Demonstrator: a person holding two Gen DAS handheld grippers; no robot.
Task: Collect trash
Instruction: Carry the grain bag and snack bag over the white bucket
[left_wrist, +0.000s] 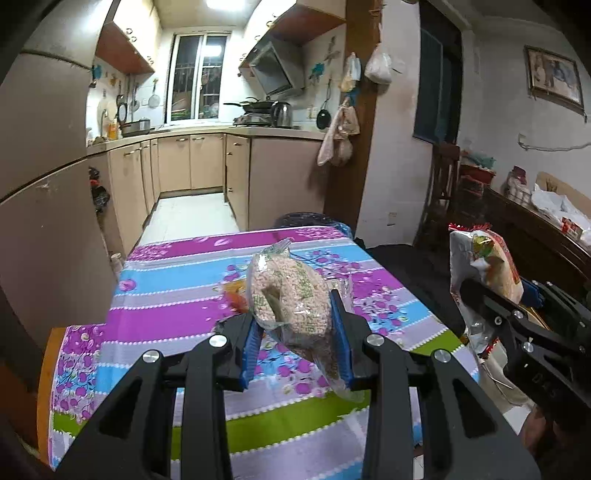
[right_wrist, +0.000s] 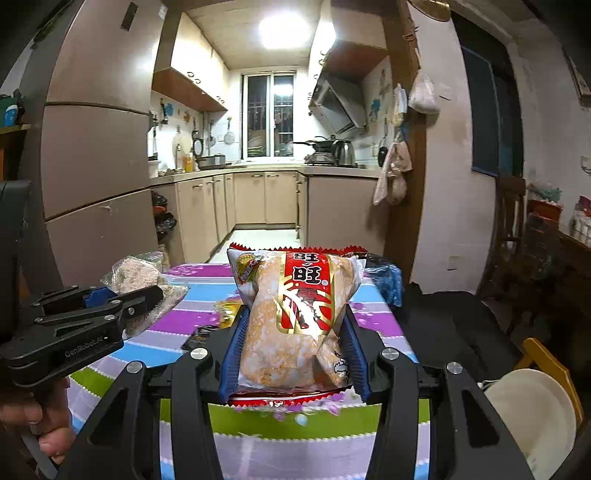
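1. Left gripper: clamped on a clear plastic bag of puffed grain, blue pads pressing both sides of its lower-middle. The bag hangs in the air above the striped floral tablecloth, tilted, with its loose tail drooping below the jaws.
2. Handling, grain bag: light, soft, crinkly film. The contents look brittle and would crush under a hard squeeze. The film is slick, so grip across the filled bulge, not the empty tail.
3. Small wrappers lie on the cloth between the two grippers; they are blurred, so what they are is hard to tell, probably more trash.
4. Right gripper: closed on a red-and-white rice cracker packet, with the pads on its two long edges at the lower half. The packet is held upright and clear of the table.
5. Handling, cracker packet: light, puffy, air-filled and glossy. It can slip or pop if pinched hard, and the crackers are fragile. A hold on the side edges near the middle looks secure.
6. Far right: a black bin bag sits just beside the table edge, the likely drop spot. A white plate lies on a yellow chair.
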